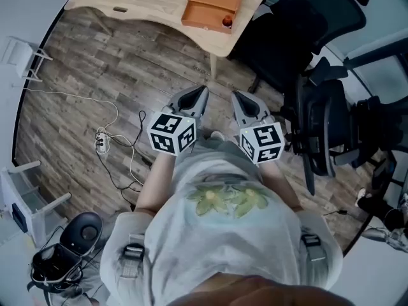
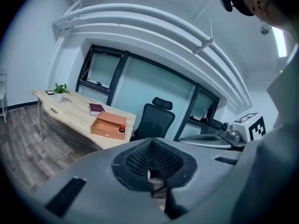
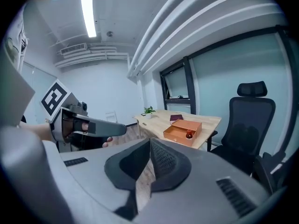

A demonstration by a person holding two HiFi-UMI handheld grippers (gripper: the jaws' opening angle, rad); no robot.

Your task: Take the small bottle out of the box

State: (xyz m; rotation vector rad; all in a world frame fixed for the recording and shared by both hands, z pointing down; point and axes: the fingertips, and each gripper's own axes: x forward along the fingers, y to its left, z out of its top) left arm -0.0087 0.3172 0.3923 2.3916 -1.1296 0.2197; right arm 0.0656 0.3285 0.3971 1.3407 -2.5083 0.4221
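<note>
We hold the left gripper (image 1: 193, 99) and the right gripper (image 1: 245, 105) side by side near our chest, both closed and empty. Well beyond them, the small bottle (image 1: 227, 22) stands in a corner of the open orange box (image 1: 210, 6) on the table (image 1: 146, 2).

Left tongs (image 1: 199, 94) and right tongs (image 1: 241, 99) closed, side by side.

No legible text, numbers or brands in any view.
The marker cubes (image 1: 172, 132) on the left gripper (image 1: 203, 93) and right gripper (image 1: 237, 98) carry only black-and-white square patterns, no characters. The orange box (image 2: 110, 125) has a small pale mark on its side wall, too small to read. The dark red book (image 2: 96, 108) has nothing readable on its cover.
</note>
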